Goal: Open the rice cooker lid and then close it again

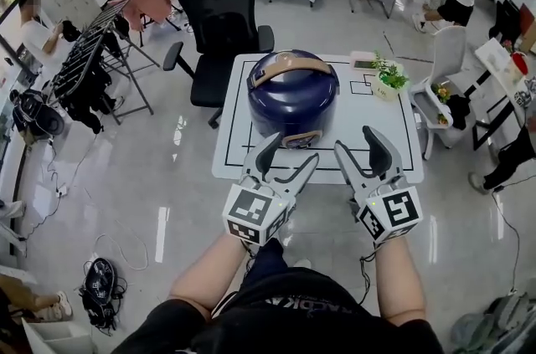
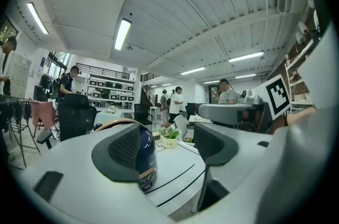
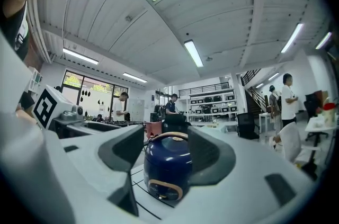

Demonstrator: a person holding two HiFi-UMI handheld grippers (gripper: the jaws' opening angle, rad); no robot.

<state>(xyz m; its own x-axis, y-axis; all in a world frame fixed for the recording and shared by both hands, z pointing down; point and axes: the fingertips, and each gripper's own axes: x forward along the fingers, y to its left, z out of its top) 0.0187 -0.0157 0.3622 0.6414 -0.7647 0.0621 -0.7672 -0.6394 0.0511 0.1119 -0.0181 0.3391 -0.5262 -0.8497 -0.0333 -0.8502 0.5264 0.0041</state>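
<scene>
Rice cooker [image 1: 292,93]: lid down; opening seemingly not yet begun. Left gripper [image 1: 289,158], right gripper [image 1: 358,145]: jaws spread, empty, near the cooker's near side.

On desk [image 1: 230,153]: rice cooker [image 1: 293,93] centre, plant [image 1: 388,78] right of it; chair [image 1: 219,9] behind desk; left claw [image 1: 290,160], right claw [image 1: 358,147] before rice cooker.
</scene>
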